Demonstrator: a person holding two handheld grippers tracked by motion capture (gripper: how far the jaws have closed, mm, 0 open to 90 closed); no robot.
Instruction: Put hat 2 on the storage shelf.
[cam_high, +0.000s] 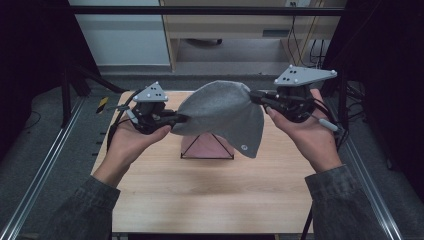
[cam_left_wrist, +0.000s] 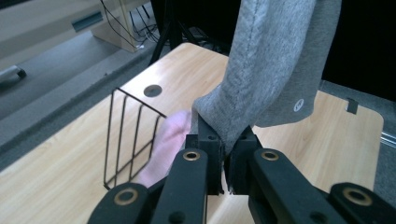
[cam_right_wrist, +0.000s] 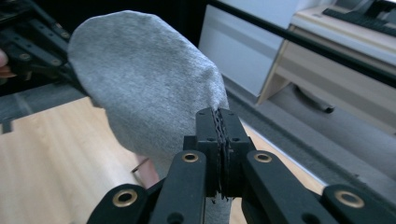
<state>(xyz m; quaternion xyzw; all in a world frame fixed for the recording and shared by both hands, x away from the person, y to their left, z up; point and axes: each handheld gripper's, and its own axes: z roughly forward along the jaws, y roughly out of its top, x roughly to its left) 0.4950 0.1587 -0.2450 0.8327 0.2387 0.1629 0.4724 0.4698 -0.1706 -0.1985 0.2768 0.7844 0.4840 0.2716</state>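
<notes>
A: What's the biggest thing in front of you?

B: Your wooden table (cam_high: 210, 200), pale and bare around the middle, with grey carpet and metal rails either side and a light cabinet beyond it.

A: And what are you holding?

B: A grey beanie (cam_high: 222, 117) with a small round white logo near its hem. You have it stretched in the air between both tools, above the table's far half. Your left gripper (cam_left_wrist: 224, 156) is clamped on its edge, and your right gripper (cam_right_wrist: 223, 140) is pinched tight on the opposite edge.

A: Any container?

B: A black wire rack (cam_left_wrist: 128, 135) stands on the table right under the beanie. A pink cloth (cam_left_wrist: 163, 149) lies inside it, spilling out of one side
</notes>
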